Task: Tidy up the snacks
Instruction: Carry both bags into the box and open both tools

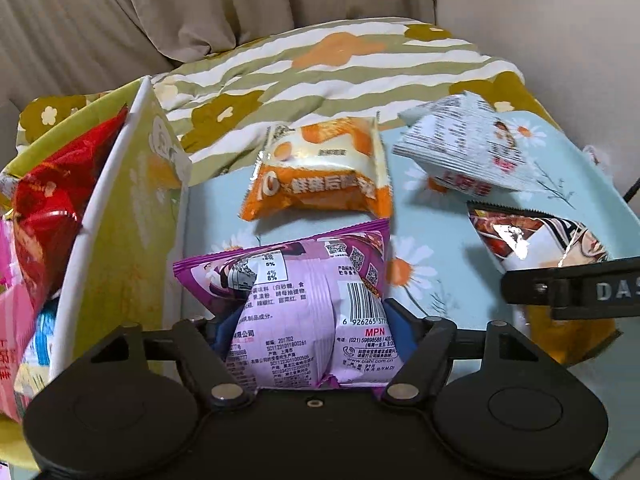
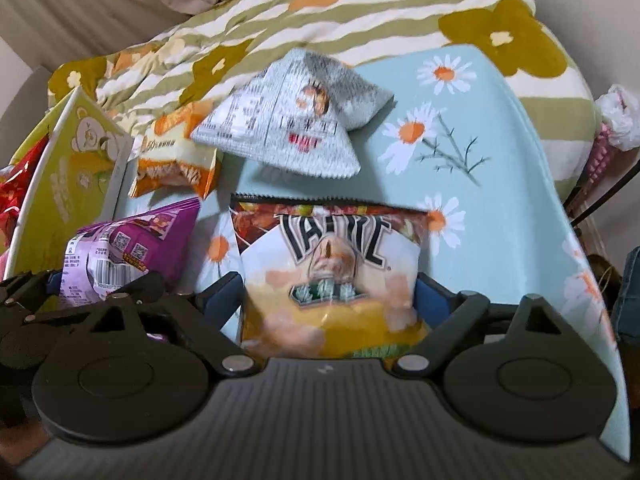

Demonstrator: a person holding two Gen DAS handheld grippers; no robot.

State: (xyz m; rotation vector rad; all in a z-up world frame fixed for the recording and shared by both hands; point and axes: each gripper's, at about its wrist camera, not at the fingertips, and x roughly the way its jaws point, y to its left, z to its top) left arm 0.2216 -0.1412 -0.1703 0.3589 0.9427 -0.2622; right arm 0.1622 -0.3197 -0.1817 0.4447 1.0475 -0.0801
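Observation:
A purple snack bag lies printed-back up on the light blue daisy cloth. My left gripper is shut on it, the blue pads denting both its sides. In the right wrist view a yellow and white snack bag sits between the blue pads of my right gripper, which touch its two edges. An orange and cream bag and a white bag lie further back. A green and white box stands at the left, with a red bag inside.
A striped flower-print quilt is bunched behind the cloth, in front of beige cushions. The box holds more packets, pink and blue, at its near end. A dark metal rack with a white bag stands off the cloth's right edge.

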